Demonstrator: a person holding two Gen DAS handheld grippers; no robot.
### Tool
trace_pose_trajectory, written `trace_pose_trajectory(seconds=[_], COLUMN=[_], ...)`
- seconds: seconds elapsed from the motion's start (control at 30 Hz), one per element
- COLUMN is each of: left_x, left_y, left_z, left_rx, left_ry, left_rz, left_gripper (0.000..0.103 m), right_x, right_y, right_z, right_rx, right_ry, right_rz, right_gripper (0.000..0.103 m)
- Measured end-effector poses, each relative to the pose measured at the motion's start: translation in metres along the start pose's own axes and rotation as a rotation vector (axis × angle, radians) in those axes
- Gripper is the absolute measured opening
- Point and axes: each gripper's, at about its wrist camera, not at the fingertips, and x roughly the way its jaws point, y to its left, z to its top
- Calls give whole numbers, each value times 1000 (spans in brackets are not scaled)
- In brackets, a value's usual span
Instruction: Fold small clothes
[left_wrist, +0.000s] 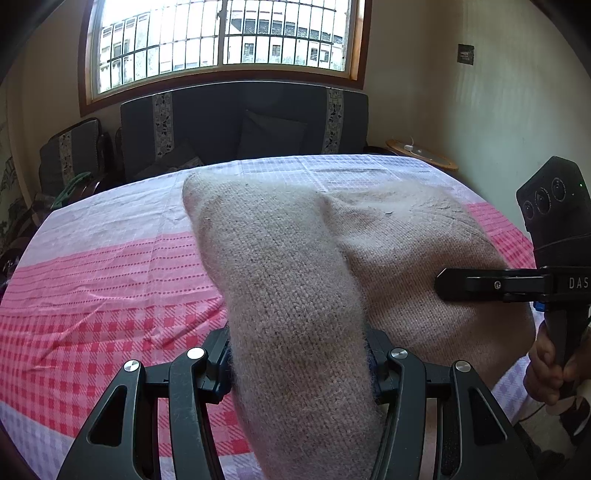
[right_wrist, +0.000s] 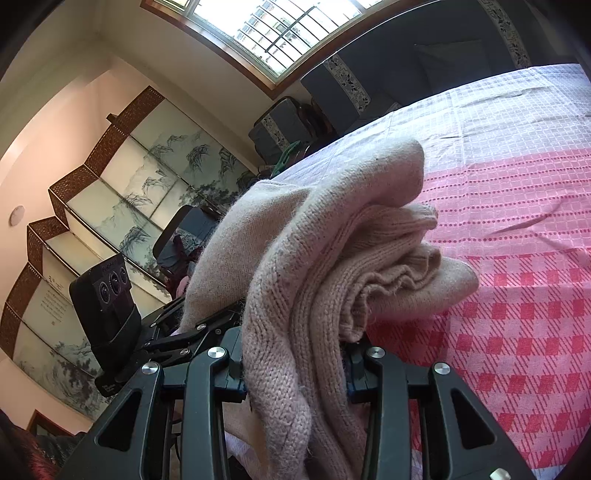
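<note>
A beige knitted sweater (left_wrist: 295, 266) is lying on the checked tablecloth (left_wrist: 103, 280), fuzzy and pilled, its body spreading toward 2 o'clock in the left wrist view while a long sleeve-like fold is running from 11 o'clock down to 6 o'clock. The left gripper (left_wrist: 299, 369) is clamping that fold between its jaws. The right gripper (right_wrist: 295, 369) is pinching a bunched, ribbed stack of the same sweater (right_wrist: 332, 236), its layers piling toward 1 o'clock.

The cloth is showing pink and red checks and dotted stripes with pale lilac bands, wrinkling slightly at 9 o'clock. A dark sofa (left_wrist: 243, 122) is sitting under a barred window (left_wrist: 221, 33) at 12 o'clock; a painted folding screen (right_wrist: 122, 192) is standing at 9 o'clock in the right view.

Bare cloth is stretching at 9 o'clock of the sweater, up to the table's far edge.
</note>
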Motion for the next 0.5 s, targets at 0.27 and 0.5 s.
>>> trace_pose_trajectory(seconds=[0.27,0.5], left_x=[-9,-14], left_y=[0,2], left_z=[-11,-16], left_rx=[6,6], left_ry=[-7,-12], left_rz=[10,12], left_gripper=[55,55], right_x=[5,7], right_y=[5,2], right_z=[2,2], right_rx=[-13,-22], right_ry=[6,9], right_rz=[3,6], right_gripper=[34,34])
